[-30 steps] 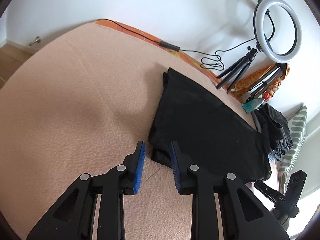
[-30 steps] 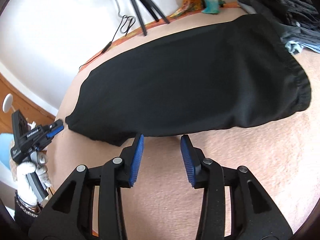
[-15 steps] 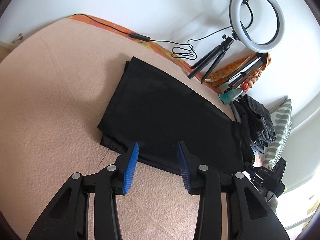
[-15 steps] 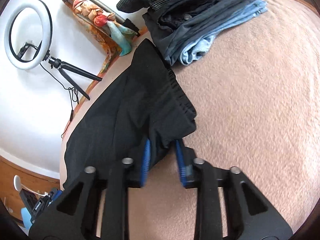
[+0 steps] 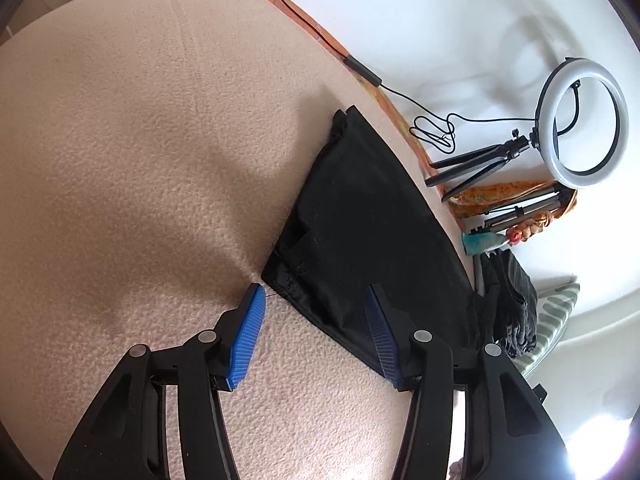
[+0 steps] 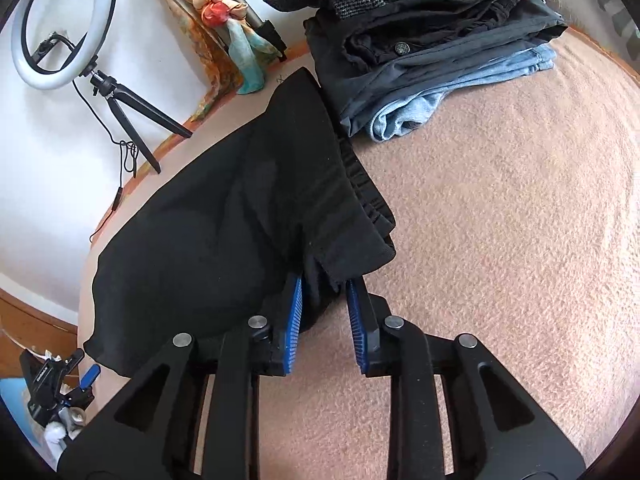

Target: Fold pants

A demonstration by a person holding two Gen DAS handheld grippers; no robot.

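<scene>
Black pants [image 5: 372, 216] lie folded lengthwise on a pink blanket [image 5: 140, 140]. In the left wrist view my left gripper [image 5: 316, 300] is open wide, its blue pads on either side of the near cuff corner, just above the blanket. In the right wrist view the same pants [image 6: 224, 216] stretch away to the left. My right gripper [image 6: 322, 290] has its pads around the near corner of the elastic waistband [image 6: 360, 216], with the cloth bunched and a little raised between them. The jaws stand narrowly apart, closed on the fabric.
A stack of folded clothes [image 6: 432, 40] sits just beyond the waistband. A ring light on a tripod [image 5: 576, 120] and its cable [image 5: 360, 68] stand by the white wall. A striped pillow [image 5: 552, 320] lies at the right. My left gripper shows at bottom left of the right wrist view [image 6: 60, 384].
My left gripper moved back to the cuff corner and opened wider. My right gripper swung from the pants' long edge to the waistband corner and closed on it, lifting it slightly.
</scene>
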